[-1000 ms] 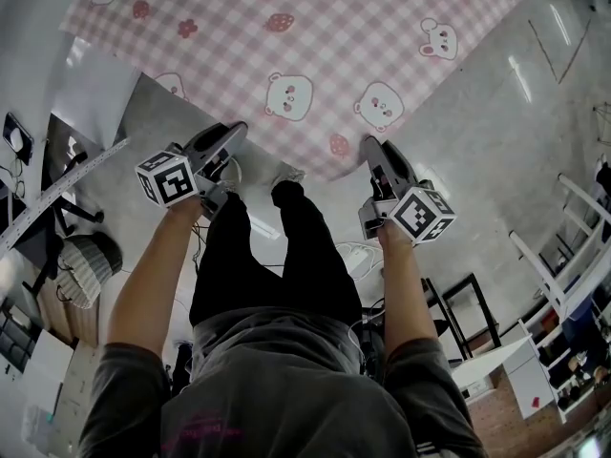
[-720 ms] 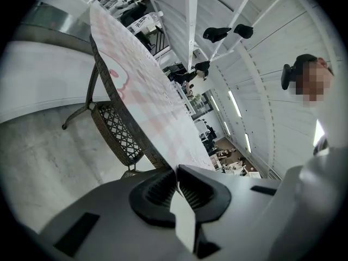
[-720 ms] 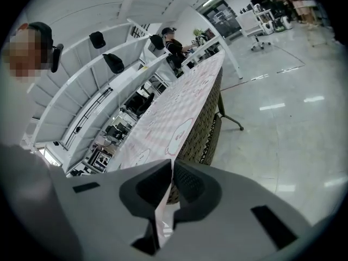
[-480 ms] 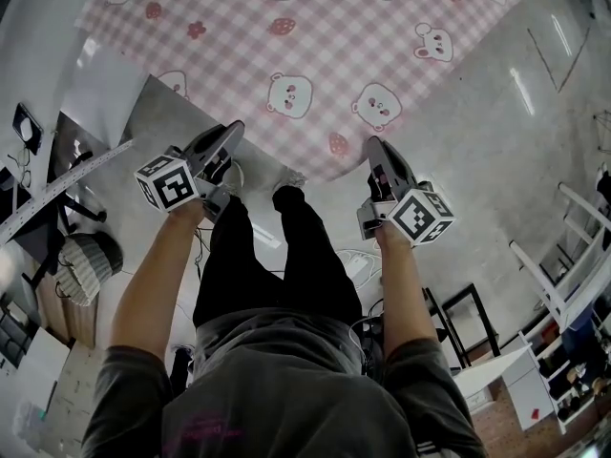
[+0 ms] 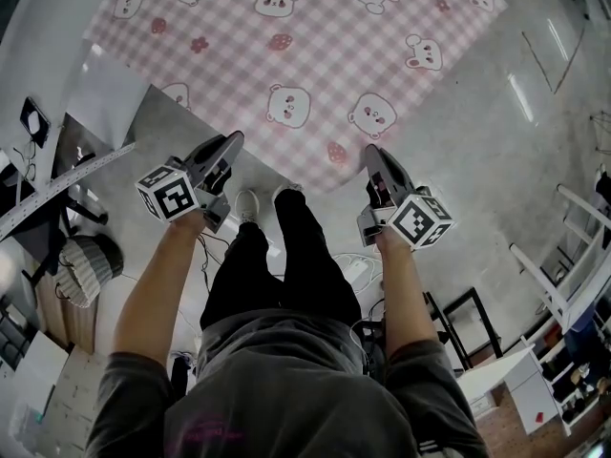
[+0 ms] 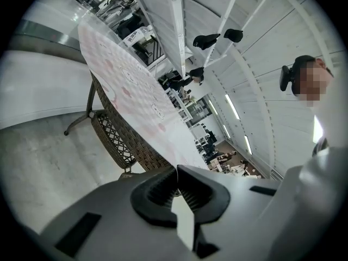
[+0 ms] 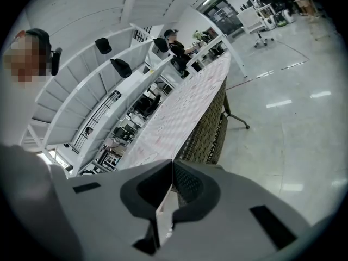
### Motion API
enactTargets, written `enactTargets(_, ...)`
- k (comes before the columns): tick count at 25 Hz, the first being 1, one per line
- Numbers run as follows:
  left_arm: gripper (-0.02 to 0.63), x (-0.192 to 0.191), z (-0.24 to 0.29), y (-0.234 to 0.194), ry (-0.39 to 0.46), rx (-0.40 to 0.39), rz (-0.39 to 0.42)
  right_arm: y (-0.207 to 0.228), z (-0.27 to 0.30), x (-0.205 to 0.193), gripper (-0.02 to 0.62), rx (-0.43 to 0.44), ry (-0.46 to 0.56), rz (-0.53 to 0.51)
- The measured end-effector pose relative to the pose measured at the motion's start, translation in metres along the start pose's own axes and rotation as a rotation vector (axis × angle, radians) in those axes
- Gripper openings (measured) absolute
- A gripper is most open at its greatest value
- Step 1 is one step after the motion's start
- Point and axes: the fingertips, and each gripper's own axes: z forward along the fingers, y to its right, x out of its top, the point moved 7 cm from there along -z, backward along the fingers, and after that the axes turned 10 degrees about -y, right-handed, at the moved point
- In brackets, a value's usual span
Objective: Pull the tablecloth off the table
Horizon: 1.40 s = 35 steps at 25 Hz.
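Starting at the left, the left gripper (image 5: 232, 143) is found at the near edge of the cloth (image 5: 305, 55), with its marker cube (image 5: 172, 192) turned upward. In the left gripper view its jaws are seen pressed together on a thin fold of that cloth, which passes between the pads. The cloth, pink-checked and printed with bears and strawberries, is spread over the table (image 6: 122, 140), whose wicker base is visible under the top. Between the two grippers, black trousers (image 5: 277, 275) and a white shoe (image 5: 246, 204) are noted above the grey floor (image 5: 477, 151). At the right, the right gripper (image 5: 370, 153) is positioned at the same near edge. In the right gripper view its jaws are likewise pinched on a strip of the cloth.
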Motion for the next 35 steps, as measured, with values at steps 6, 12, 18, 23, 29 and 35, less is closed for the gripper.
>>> enactTargets(6, 0.002, -0.005, 0.001, -0.004, 0.032, -0.039, 0.060, 0.004, 0.001, -0.008, 0.005, 0.006, 0.053, -0.039)
enactTargets(12, 0.002, -0.008, -0.002, -0.003, 0.030, -0.017, 0.060, 0.006, 0.005, -0.009, 0.005, 0.022, 0.038, -0.020)
enactTargets(18, 0.000, -0.001, 0.000, -0.004, 0.049, -0.064, 0.138, 0.004, 0.002, -0.012, 0.005, 0.022, 0.110, -0.055)
enactTargets(23, 0.000, 0.003, 0.003, -0.004, 0.051, -0.064, 0.170, 0.009, 0.008, -0.009, 0.005, 0.036, 0.143, -0.061)
enactTargets(29, 0.000, -0.012, 0.003, -0.010, 0.081, -0.059, 0.282, 0.026, 0.015, -0.034, 0.005, 0.088, 0.233, -0.079)
enactTargets(35, 0.000, -0.034, -0.005, -0.015, 0.168, -0.106, 0.433, 0.032, 0.015, -0.063, 0.005, 0.153, 0.357, -0.183)
